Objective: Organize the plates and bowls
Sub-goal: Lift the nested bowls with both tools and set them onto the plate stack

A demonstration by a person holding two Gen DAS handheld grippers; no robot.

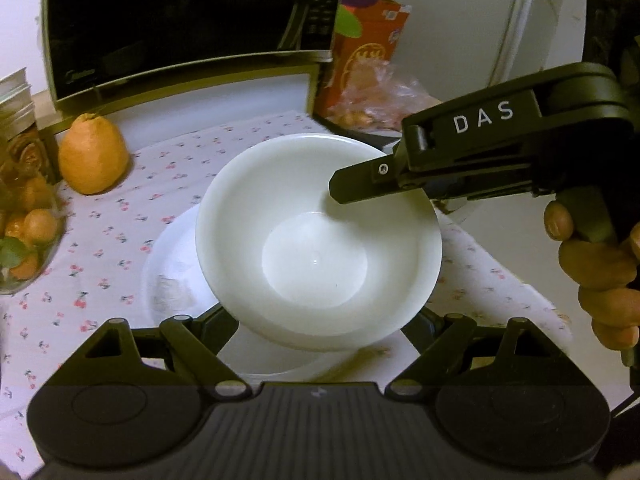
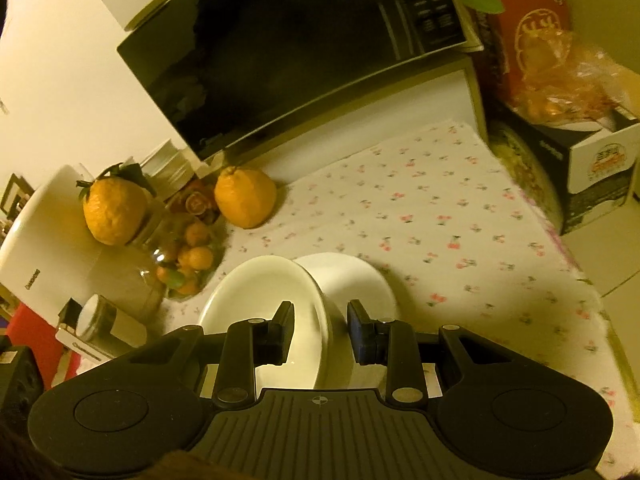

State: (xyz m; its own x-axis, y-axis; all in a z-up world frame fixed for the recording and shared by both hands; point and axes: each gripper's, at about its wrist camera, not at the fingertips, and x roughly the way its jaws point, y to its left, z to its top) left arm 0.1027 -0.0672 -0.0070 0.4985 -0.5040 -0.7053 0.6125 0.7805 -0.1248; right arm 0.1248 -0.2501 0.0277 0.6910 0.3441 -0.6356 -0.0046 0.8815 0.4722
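Note:
A white bowl (image 1: 316, 240) hangs tilted above a white plate (image 1: 168, 280) that lies on the flowered tablecloth (image 1: 92, 248). My right gripper (image 1: 360, 180) comes in from the right and is shut on the bowl's far right rim. In the right wrist view its gripper (image 2: 322, 332) has one finger inside the bowl (image 2: 264, 296) and one outside, with the rim between them. The plate (image 2: 356, 280) shows behind. My left gripper (image 1: 318, 320) stands wide, its fingers running under the bowl on both sides of its base. The tips are hidden there.
A black microwave (image 1: 180, 20) stands at the back, with a large orange (image 1: 92, 152) in front of it. A glass jar of small citrus (image 1: 24, 236) is at the left. An orange carton and a plastic bag (image 1: 372, 80) stand at the back right. The table's edge (image 2: 580, 276) runs along the right.

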